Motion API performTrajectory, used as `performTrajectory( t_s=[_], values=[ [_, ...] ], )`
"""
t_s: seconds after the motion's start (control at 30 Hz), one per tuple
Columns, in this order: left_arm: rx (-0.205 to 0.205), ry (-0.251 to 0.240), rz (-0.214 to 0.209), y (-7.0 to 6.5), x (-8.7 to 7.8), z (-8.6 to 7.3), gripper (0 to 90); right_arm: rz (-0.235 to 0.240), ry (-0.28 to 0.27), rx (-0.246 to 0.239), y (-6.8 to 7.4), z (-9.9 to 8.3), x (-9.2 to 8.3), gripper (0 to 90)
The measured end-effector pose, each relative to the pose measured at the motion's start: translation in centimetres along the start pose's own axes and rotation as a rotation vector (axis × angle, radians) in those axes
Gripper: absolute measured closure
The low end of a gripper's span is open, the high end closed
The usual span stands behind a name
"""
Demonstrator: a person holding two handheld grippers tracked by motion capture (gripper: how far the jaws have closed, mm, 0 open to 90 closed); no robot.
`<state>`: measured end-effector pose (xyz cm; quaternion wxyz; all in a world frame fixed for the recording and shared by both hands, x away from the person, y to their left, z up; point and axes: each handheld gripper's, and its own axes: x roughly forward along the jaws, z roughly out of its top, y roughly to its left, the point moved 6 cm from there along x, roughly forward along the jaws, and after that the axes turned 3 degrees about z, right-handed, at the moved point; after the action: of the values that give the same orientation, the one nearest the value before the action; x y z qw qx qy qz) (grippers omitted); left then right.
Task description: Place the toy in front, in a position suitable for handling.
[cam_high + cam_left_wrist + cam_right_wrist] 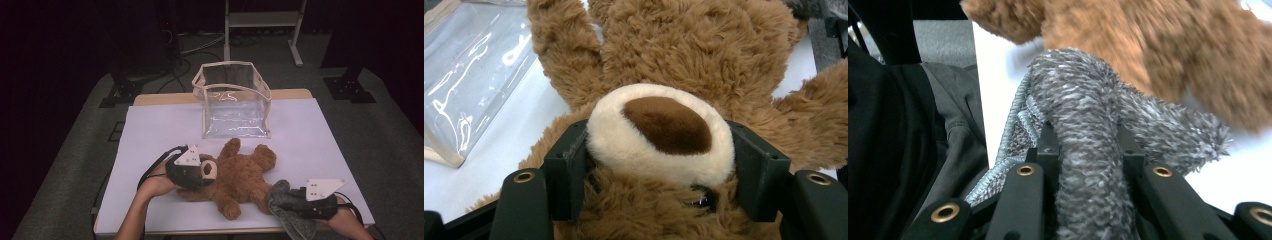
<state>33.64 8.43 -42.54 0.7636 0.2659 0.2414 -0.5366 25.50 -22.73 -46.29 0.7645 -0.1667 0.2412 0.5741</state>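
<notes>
A brown teddy bear [240,175] lies on its back on the white table cover [310,130], head toward the left. My left gripper [200,172] is shut on the bear's head. In the left gripper view its jaws press on both sides of the cream muzzle [659,130], at the gripper [659,165]. My right gripper [296,197] sits at the front right edge, by the bear's leg. It is shut on a grey fuzzy cloth [284,207]. In the right gripper view that cloth [1083,95] bulges up between the jaws of the gripper [1085,140], with the bear [1158,40] just beyond.
A clear plastic bag with beige trim [235,100] stands open at the back of the table, also at the left of the left gripper view [469,75]. A metal stand [262,20] rises behind the table. Dark clothing [898,125] is close beside the right gripper.
</notes>
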Motion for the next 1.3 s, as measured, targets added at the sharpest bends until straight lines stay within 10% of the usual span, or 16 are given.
performTrajectory(
  t_s=[0.33,0.67,0.97,1.3],
  values=[
    [0.015,0.003,-0.005,-0.1,-0.1,-0.1,32.9,0.015,-0.083,-0.041,-1.5,4.4,0.8,71.4],
    [0.041,0.007,-0.02,-0.6,-0.3,-0.1,32.3,0.026,-0.054,0.027,-1.4,1.3,1.0,71.4],
    [0.075,0.007,-0.035,-0.8,-0.5,-0.2,32.1,0.056,-0.093,-0.016,-2.7,5.1,2.4,71.4],
    [0.141,0.028,-0.032,-1.4,-0.9,1.0,26.1,0.104,-0.08,0.015,-1.6,3.7,3.5,71.8]
  ],
)
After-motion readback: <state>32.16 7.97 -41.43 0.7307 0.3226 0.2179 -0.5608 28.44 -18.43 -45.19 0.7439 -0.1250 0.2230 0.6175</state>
